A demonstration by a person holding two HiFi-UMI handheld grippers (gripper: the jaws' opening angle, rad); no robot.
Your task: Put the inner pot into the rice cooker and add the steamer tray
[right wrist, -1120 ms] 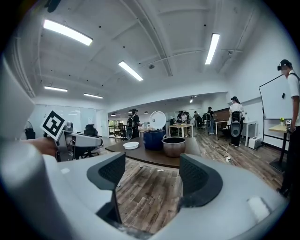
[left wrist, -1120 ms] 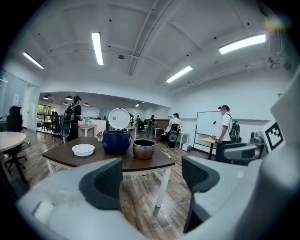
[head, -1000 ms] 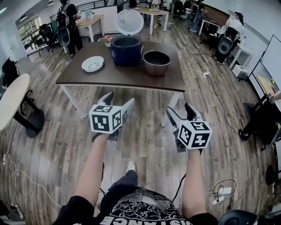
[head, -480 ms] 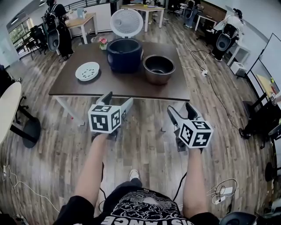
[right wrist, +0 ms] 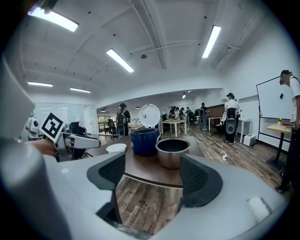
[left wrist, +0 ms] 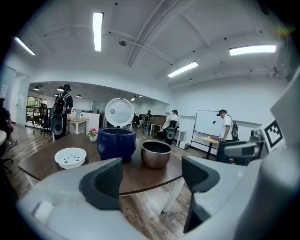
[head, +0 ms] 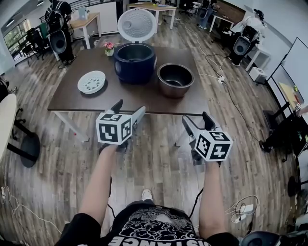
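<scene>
A dark blue rice cooker (head: pixel 134 61) with its white lid (head: pixel 137 24) raised stands on a brown table (head: pixel 125 98). Right of it sits the metal inner pot (head: pixel 175 79), empty. The white perforated steamer tray (head: pixel 91 81) lies at the table's left. The same cooker (left wrist: pixel 116 144), pot (left wrist: pixel 156 153) and tray (left wrist: pixel 71 157) show in the left gripper view, and the cooker (right wrist: pixel 145 141), pot (right wrist: pixel 171 151) and tray (right wrist: pixel 116 148) in the right gripper view. My left gripper (head: pixel 129 109) and right gripper (head: pixel 198 120) hover open and empty just short of the table's near edge.
Wooden floor lies between me and the table. People stand at the far left (head: pixel 57 19) and far right (head: pixel 245 36). More tables (head: pixel 149 7) stand behind. A round table (head: pixel 6 120) is at left. Cables (head: pixel 240 209) lie on the floor at lower right.
The table with cooker, pot and tray has come closer and lower in the head view. Both grippers stay open, held in much the same pose.
</scene>
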